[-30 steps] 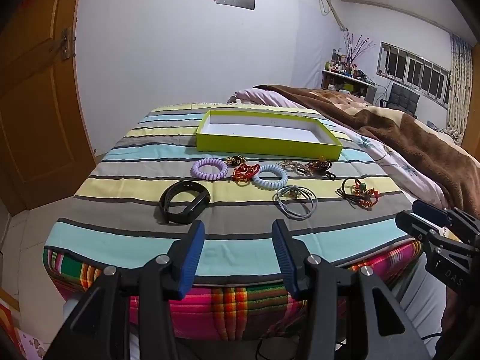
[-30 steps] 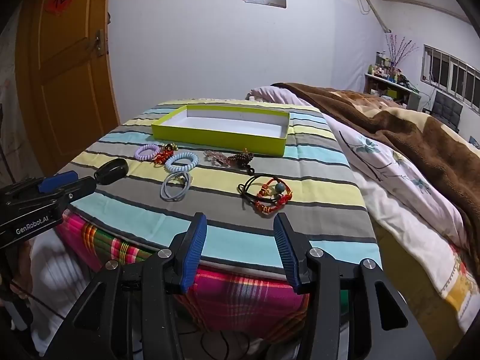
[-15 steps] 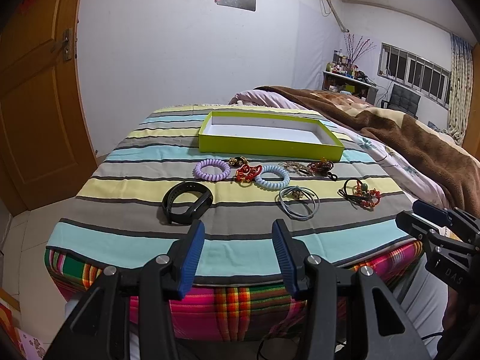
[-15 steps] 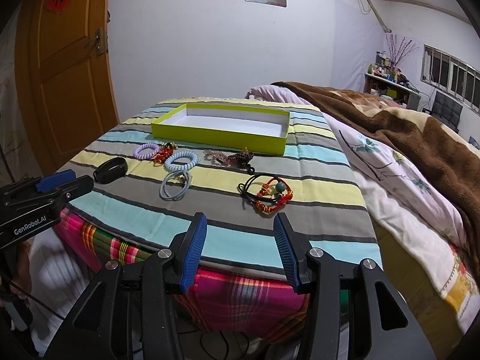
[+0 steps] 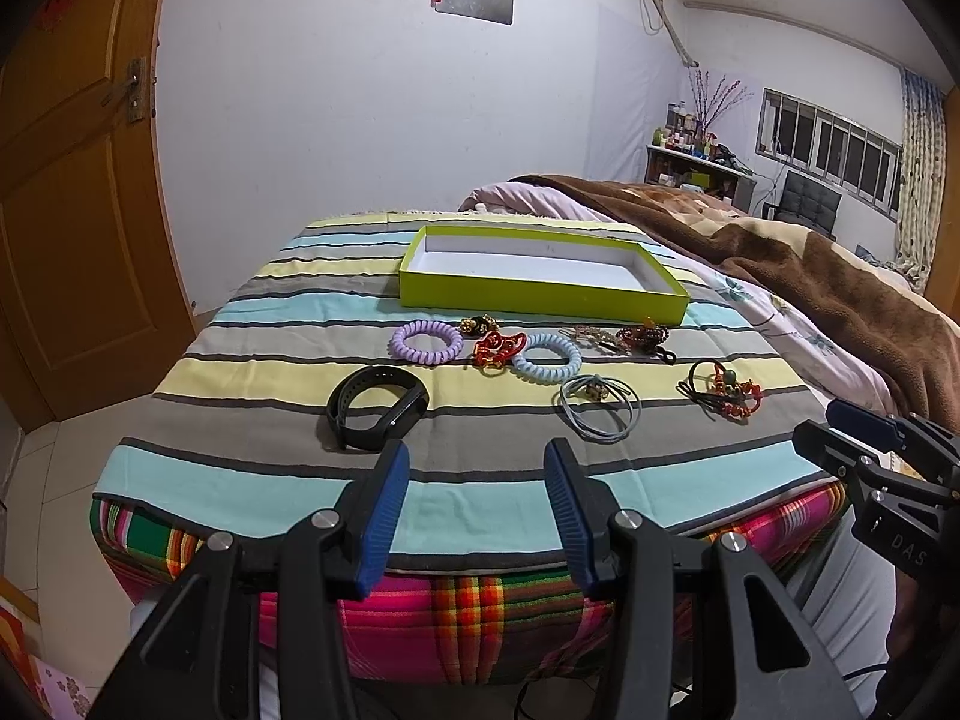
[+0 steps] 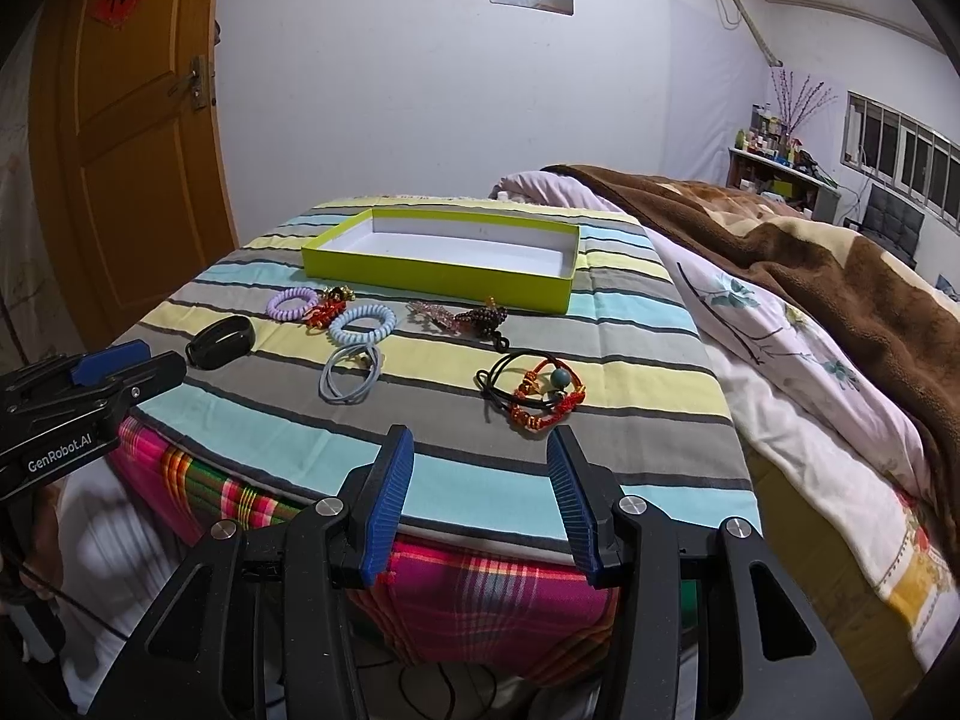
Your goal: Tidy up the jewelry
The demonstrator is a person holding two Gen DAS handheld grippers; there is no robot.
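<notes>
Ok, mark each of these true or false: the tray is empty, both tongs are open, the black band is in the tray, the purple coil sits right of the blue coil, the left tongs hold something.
1. The green tray is empty: true.
2. The left tongs and right tongs are both open: true.
3. The black band lies in the tray: false, it lies on the striped cloth, nearer the tongs.
4. The purple coil sits right of the blue coil: false, it is left.
5. The left tongs hold something: false, nothing sits between them.
</notes>
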